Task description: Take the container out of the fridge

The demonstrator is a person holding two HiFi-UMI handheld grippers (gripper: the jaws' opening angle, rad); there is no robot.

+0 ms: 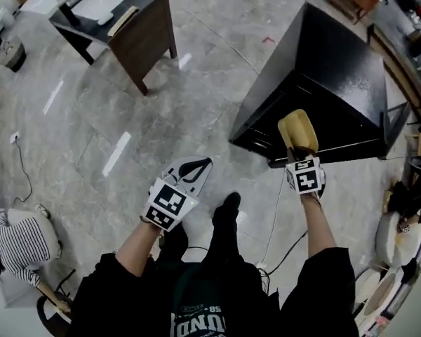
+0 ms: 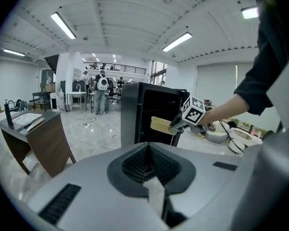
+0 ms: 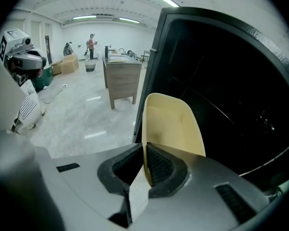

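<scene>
Right gripper: jaws nearly together, clamped on the thin rim of the pale yellow plastic container. The rim wall sits between the ribbed pads. The container is in the air, held at the open front of the black boxy fridge, at the left edge of the opening in the right gripper view. It sticks out ahead of the jaws, its hollow side facing the camera. Can't tell if its far end is past the opening's edge or not. Fridge interior is dark, with thin wire shelf lines visible in it.

Left gripper: jaws together, nothing between them. It hangs over the grey marble floor, well apart from the fridge, left of the person's black shoe. From its view the right gripper and the container show against the fridge front.

Brown wooden desk stands on the floor off to the fridge's left. People stand far back in the room.
</scene>
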